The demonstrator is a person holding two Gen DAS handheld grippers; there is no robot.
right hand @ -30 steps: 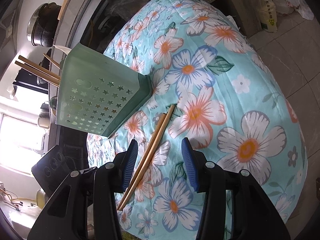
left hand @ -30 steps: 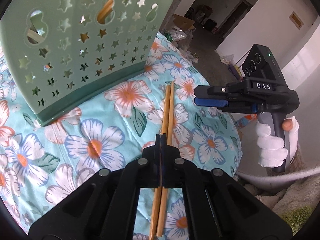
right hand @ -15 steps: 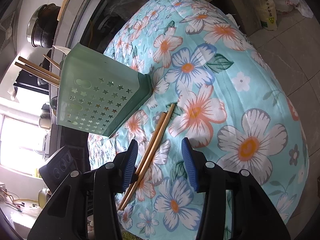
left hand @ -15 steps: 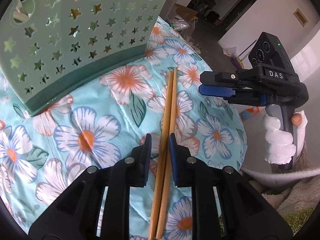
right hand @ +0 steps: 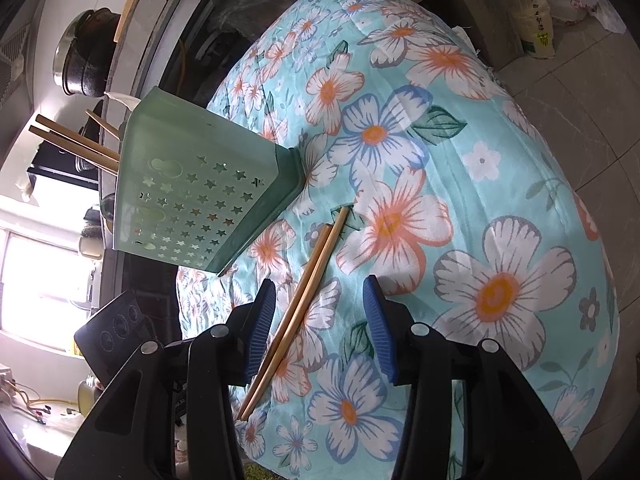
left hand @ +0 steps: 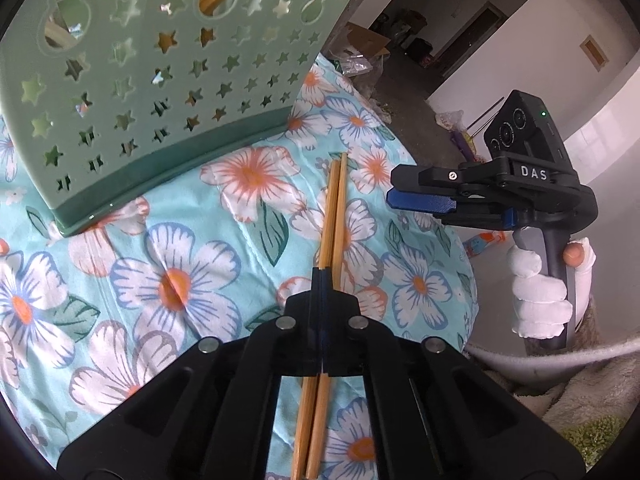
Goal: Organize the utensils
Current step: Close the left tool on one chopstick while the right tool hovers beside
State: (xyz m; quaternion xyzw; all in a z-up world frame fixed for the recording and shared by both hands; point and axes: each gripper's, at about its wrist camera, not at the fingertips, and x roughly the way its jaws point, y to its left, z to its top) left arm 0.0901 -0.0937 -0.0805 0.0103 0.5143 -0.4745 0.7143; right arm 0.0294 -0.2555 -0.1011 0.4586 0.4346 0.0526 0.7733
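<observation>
Two wooden chopsticks (left hand: 334, 216) lie side by side on the flowered cloth (left hand: 172, 280), in front of a pale green utensil holder (left hand: 160, 80) with star-shaped holes. My left gripper (left hand: 322, 274) is shut, its fingertips pressed together right over the pair, which runs on beneath them; nothing shows between the pads. In the right wrist view the chopsticks (right hand: 316, 264) still rest flat on the cloth. My right gripper (right hand: 320, 320) hovers open above their near half without touching them. The holder (right hand: 200, 200) has more chopsticks (right hand: 72, 140) sticking out of its top.
A gloved hand (left hand: 540, 292) holds the right gripper (left hand: 400, 196) off the table's right edge. The cloth-covered table (right hand: 500, 200) drops off to a tiled floor (right hand: 580, 100). A dark pot (right hand: 84, 56) sits on a counter beyond the holder.
The left jaws opened around the chopsticks half a second ago and have closed again above them. The chopsticks lie where they were. The right gripper has not moved.
</observation>
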